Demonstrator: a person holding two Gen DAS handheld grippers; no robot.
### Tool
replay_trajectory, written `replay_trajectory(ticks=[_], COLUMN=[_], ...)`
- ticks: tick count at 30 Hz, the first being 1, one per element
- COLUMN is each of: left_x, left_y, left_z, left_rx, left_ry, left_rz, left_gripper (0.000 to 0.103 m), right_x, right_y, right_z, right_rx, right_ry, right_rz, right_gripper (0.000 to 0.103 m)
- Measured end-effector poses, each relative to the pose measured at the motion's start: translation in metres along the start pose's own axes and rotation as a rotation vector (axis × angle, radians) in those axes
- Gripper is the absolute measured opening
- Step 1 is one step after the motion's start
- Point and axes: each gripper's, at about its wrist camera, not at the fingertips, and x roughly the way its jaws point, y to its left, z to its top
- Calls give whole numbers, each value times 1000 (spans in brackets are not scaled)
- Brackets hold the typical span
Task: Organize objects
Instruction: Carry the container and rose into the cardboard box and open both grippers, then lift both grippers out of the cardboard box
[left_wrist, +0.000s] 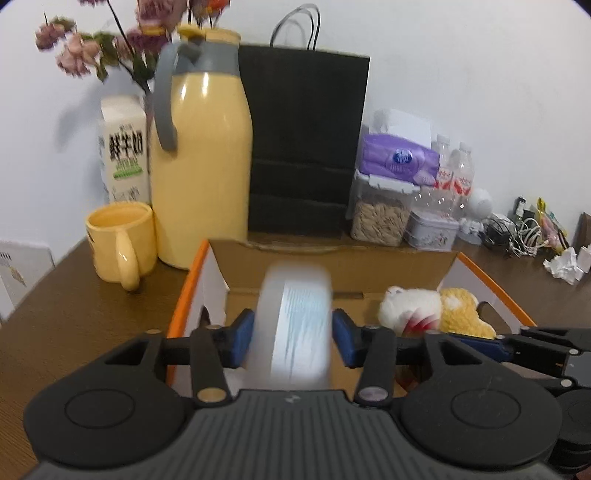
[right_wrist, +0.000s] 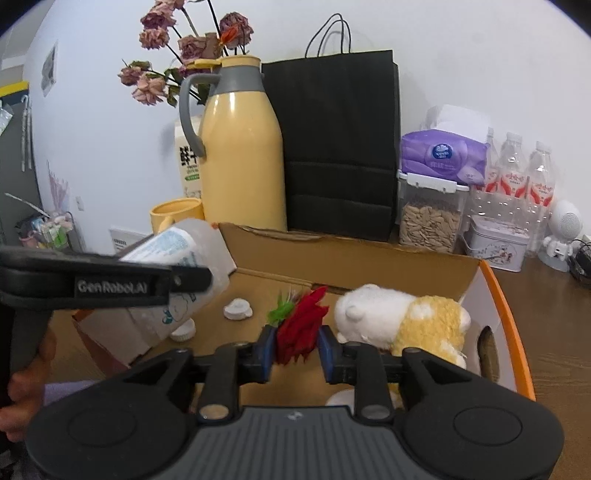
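An open cardboard box with orange edges stands on the brown table; it also shows in the right wrist view. My left gripper holds a white plastic bottle over the box; the bottle is blurred. In the right wrist view the same bottle hangs tilted above the box's left side. My right gripper is shut on a red artificial flower with a green tuft, low inside the box. A white and yellow plush toy lies in the box at the right, also seen in the left wrist view.
Two white caps lie on the box floor. Behind the box stand a yellow mug, a yellow thermos jug, a milk carton, a black paper bag, a seed container, tissues, water bottles and a tin. Cables and crumpled paper lie at the far right.
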Motion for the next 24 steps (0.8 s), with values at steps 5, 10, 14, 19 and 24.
replay_trajectory(ticks=[5, 10, 14, 19, 24], left_x=[-13, -13, -14, -20, -33], left_y=[-1, -2, -1, 0, -3], left_z=[2, 3, 2, 3, 8], left_rx=[0, -6, -8, -15, -13], left_ry=[-75, -68, -71, -86, -111], left_rz=[25, 29, 29, 22, 8], left_gripper=[103, 103, 103, 103, 103], right_x=[-9, -12, -15, -21, -32], right_y=[2, -2, -3, -3, -3], right_z=[0, 2, 2, 3, 4], right_rx=[-9, 5, 6, 7, 1], right_ry=[-36, -44, -48, -57, -73], right_rz=[-50, -62, -65, -71, -89], right_gripper=[91, 103, 103, 103, 103])
